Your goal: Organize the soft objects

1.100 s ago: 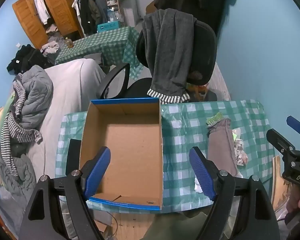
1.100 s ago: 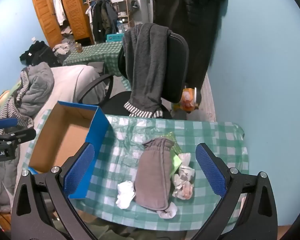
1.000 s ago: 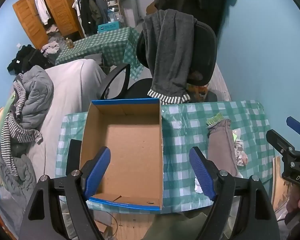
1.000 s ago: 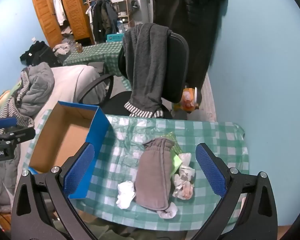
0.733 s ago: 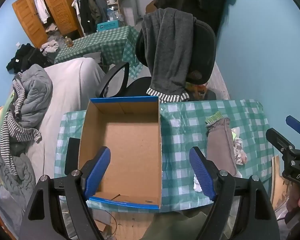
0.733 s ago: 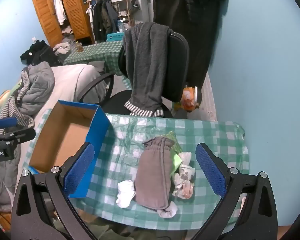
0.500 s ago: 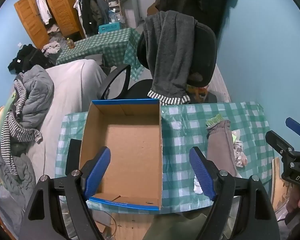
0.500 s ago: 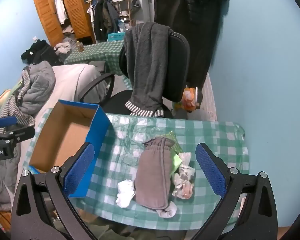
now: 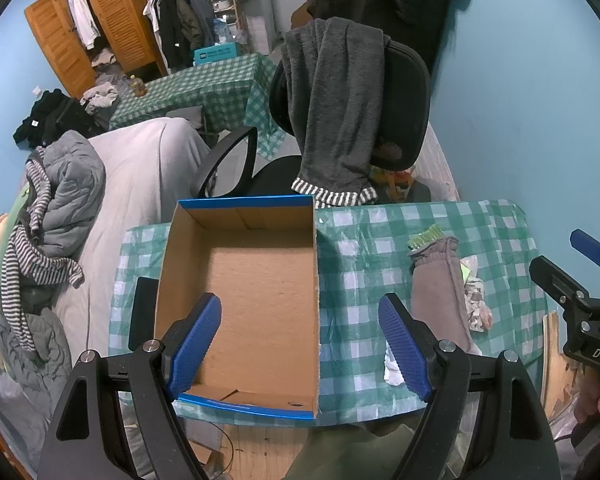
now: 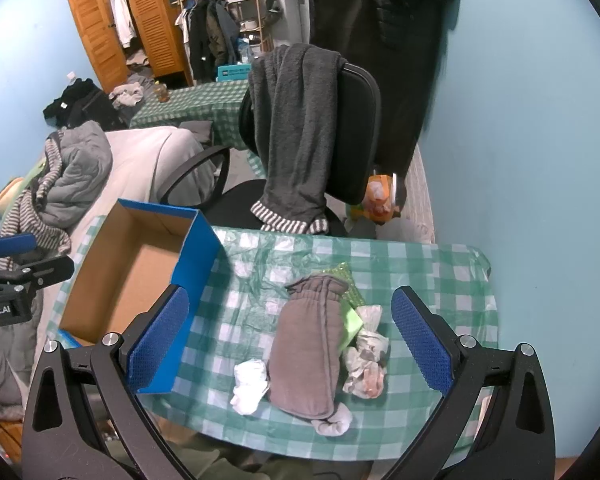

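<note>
A: On the left of the table (image 9: pixel 496 220) the cardboard box (image 9: pixel 240 264) is seen, open-topped, nothing lying in it. The left gripper (image 9: pixel 300 344) is held above its near end, pads spread wide, nothing caught between them.

B: And to the right of the box?

A: The soft things are found well apart from the box, on the checked cloth. First a small white sock (image 10: pixel 250 386), bunched. Just beside it, touching or nearly so, a long brown sock (image 10: pixel 308 344) is laid flat, cuff pointing away. Under its far side something green (image 10: pixel 350 320) is tucked (a cloth or another sock, it cannot be told at this size). Then a crumpled patterned sock (image 10: pixel 366 364), and a pale balled one (image 10: pixel 336 422) at the brown sock's near end.

B: The right gripper?

A: The right gripper (image 10: pixel 290 340) is held over that pile, jaws fully apart, nothing gripped.

B: How would these be expected to handle?

A: Light and limp, all of them; no breakage is to be feared. The brown sock would likely sag at both ends if pinched mid-length, so a grip at the gathered cuff or across the middle fold is judged best. The balled ones can be nipped anywhere, though a neighbour may be dragged along.
</note>
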`<state>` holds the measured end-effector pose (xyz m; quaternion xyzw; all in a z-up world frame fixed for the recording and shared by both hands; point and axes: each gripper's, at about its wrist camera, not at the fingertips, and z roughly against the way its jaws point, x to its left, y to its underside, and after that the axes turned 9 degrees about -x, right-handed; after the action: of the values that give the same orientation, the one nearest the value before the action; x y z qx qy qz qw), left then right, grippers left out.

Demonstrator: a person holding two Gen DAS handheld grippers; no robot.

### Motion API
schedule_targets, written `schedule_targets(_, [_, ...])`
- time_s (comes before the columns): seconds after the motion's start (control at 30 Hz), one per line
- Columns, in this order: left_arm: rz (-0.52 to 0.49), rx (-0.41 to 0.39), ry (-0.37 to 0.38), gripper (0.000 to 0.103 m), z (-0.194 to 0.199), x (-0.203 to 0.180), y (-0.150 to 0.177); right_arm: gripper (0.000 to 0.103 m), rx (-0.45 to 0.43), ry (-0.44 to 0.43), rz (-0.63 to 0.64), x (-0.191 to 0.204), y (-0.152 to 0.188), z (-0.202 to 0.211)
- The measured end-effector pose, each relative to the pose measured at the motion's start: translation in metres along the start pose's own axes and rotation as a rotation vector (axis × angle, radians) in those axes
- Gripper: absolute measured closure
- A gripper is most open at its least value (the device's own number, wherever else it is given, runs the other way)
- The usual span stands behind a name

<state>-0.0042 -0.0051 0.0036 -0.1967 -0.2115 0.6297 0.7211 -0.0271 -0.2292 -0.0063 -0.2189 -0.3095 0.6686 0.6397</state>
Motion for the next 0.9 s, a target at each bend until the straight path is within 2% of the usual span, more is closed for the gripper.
schedule_targets(0.9, [0.002, 0.005, 0.004, 0.021, 0.0001, -0.0046, 0.0042, 0.002, 0.002, -0.001, -0.002, -0.0026, 0.0013, 0.0011])
